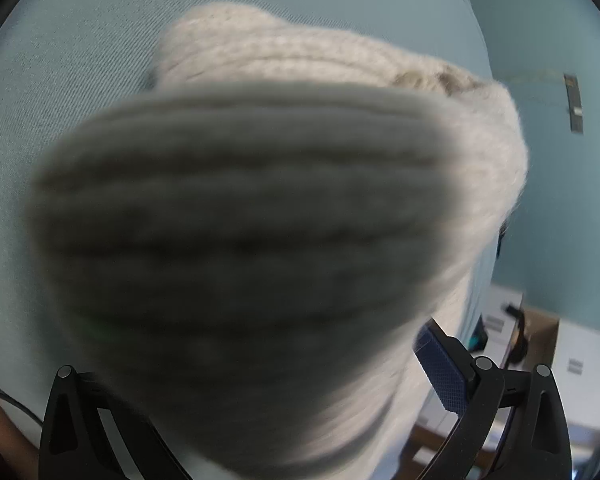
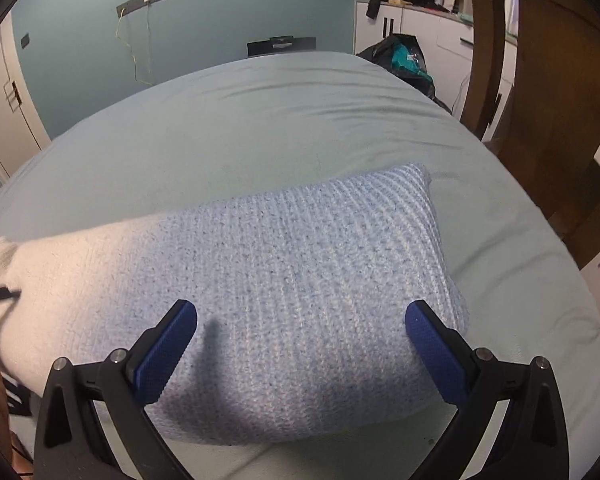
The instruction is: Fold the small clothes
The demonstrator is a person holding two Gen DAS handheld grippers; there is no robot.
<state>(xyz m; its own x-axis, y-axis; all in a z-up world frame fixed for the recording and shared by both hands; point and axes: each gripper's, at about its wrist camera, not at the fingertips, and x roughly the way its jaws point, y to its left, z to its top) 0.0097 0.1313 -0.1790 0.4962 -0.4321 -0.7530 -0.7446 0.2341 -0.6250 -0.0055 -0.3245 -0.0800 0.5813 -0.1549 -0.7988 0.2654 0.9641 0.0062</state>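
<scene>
Knit garment (image 2: 300,292) lying flat on the bed (image 2: 260,128), blue at right, cream at left.

Right claw (image 2: 300,340) spread wide just above its near edge; left claw (image 1: 260,380) smothered by blurred cream knit, grip impossible to tell. Beyond: teal wall, white cupboards, wooden post, dark bag far right.

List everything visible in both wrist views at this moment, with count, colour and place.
knit garment: one, pale blue fading to cream, lying on the bed; its cream end is lifted right up to the left camera
bed sheet: one, pale green, covering the bed
dark bag: one, black with teal, beyond the bed's far right corner
cabinets: white, against the far wall
wooden frame: brown, right of the bed
left gripper: black, blue pads, largely hidden by the knit
right gripper: black, blue pads, spread wide over the blue end
</scene>
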